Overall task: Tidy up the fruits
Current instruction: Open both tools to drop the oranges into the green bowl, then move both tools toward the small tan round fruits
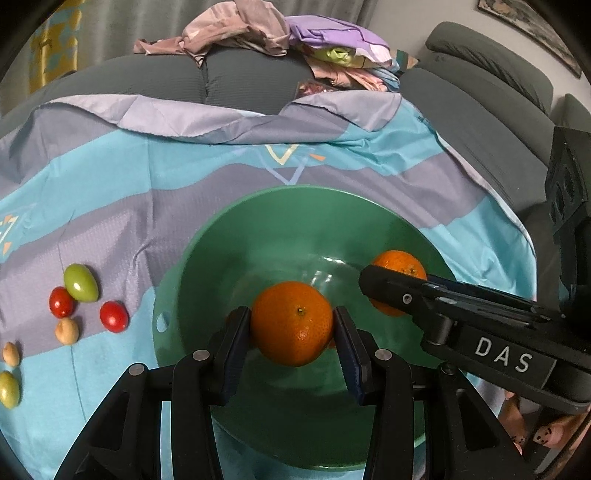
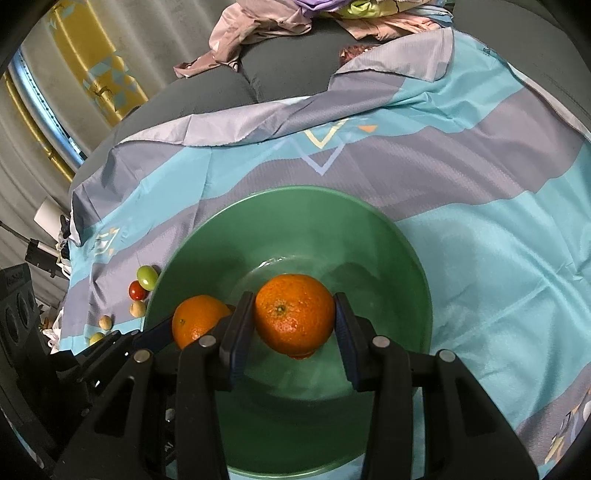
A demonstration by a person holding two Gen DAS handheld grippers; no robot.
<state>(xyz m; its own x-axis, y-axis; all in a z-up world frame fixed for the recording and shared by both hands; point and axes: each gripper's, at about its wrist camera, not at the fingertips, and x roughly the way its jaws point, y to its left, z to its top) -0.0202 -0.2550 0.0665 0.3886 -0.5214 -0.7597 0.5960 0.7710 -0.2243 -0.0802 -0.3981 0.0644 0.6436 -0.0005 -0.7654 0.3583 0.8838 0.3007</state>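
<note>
Two oranges hang over a green bowl (image 1: 280,192) that stands on a blue and grey cloth. In the left wrist view my left gripper (image 1: 291,325) is shut on one orange (image 1: 291,314), pads pressing both its sides. My right gripper (image 1: 391,284) reaches in from the right, shut on the other orange (image 1: 400,262). In the right wrist view the right gripper (image 2: 294,317) clamps its orange (image 2: 294,306) above the bowl (image 2: 295,192), and the left gripper's orange (image 2: 195,317) shows at the left. A small orange patch shows under each held fruit; I cannot tell what it is.
Small fruits lie on the cloth left of the bowl: a green one (image 1: 80,282), two red ones (image 1: 61,302) (image 1: 113,316) and pale ones (image 1: 67,331). A pile of clothes (image 1: 236,29) lies on the grey sofa behind. A person's bare feet (image 1: 517,424) are at the lower right.
</note>
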